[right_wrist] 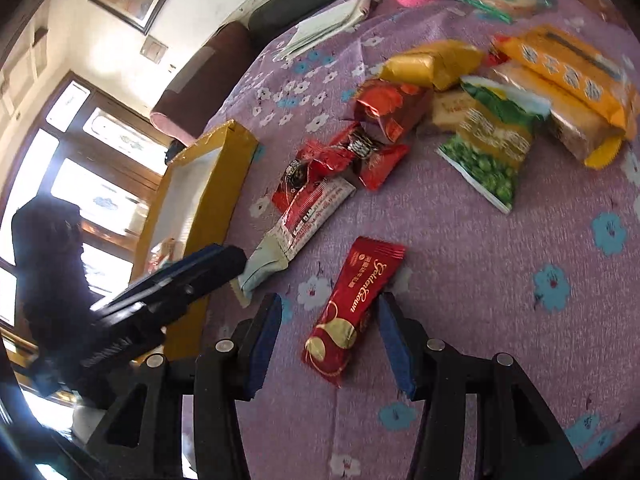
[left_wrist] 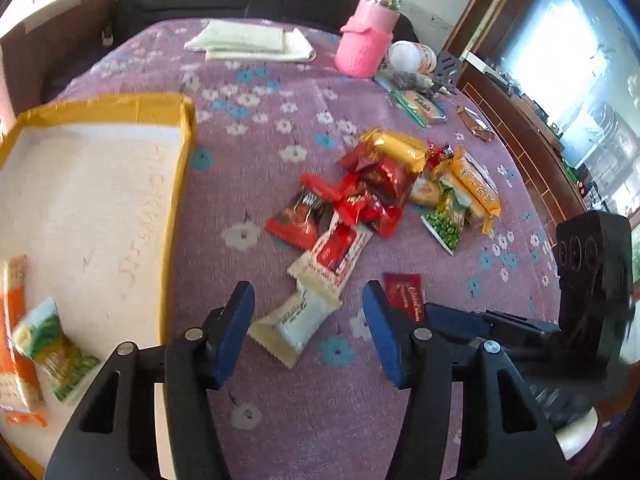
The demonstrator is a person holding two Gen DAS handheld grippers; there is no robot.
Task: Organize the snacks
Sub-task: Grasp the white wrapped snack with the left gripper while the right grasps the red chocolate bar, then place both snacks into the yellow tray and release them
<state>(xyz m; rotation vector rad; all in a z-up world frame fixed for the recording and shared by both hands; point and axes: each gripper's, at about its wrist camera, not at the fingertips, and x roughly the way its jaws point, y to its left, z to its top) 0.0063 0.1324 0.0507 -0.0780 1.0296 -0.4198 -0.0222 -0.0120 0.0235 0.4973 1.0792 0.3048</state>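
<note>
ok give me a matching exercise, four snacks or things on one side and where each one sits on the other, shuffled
Things:
1. white snack packet
2. dark red snack packet
3. green and yellow snack bag
4. pink bottle

Places:
A. inside the yellow-rimmed tray
B. between the fingers of the left tool
C. standing at the far side of the purple cloth
D. between the fingers of the right tool

Pairs: 1-B, 2-D, 3-A, 4-C

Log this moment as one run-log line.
left gripper: open around white snack packet | right gripper: open around dark red foil snack bar | yellow-rimmed tray: two packets inside
</note>
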